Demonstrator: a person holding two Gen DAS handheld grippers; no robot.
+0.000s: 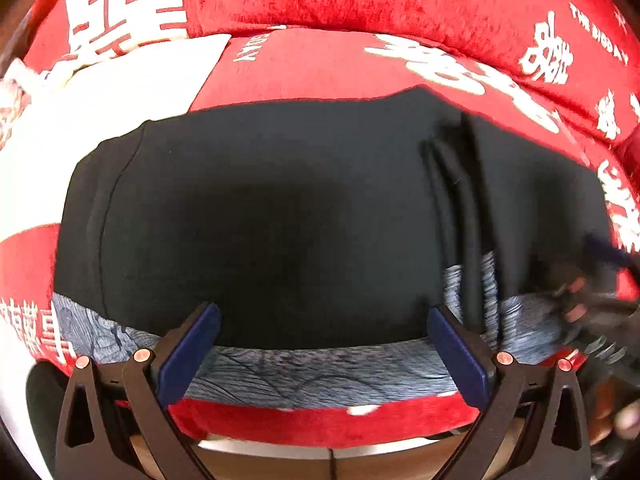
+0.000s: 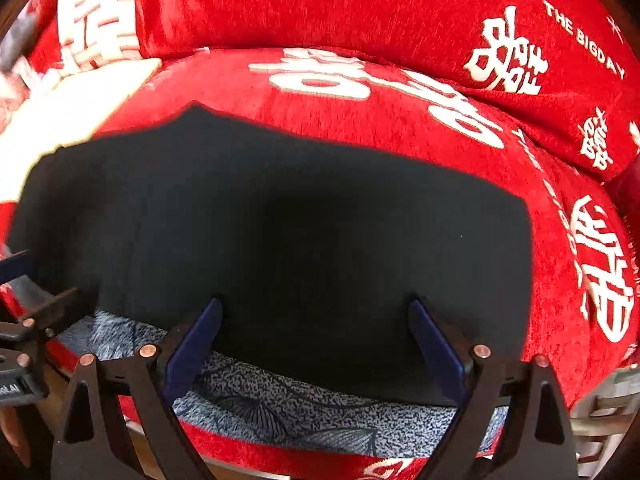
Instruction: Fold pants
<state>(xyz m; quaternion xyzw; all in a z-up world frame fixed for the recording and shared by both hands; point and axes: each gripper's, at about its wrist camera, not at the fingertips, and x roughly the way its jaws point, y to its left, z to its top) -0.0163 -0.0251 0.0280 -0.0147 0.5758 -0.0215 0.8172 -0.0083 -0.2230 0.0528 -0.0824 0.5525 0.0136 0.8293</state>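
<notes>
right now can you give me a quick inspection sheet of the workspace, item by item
surface: red sofa cover printed with white characters, spread over the seat
job's things: black pants lying fairly flat on the seat, some upright folds near their right end in the left wrist view
clutter: blue-grey patterned cloth under the near edge of the pants; white fabric at far left
grippers: left gripper open, holding nothing; right gripper open, holding nothing; blue fingers over the near hem
cables: nothing seen
surroundings: red back cushion
</notes>
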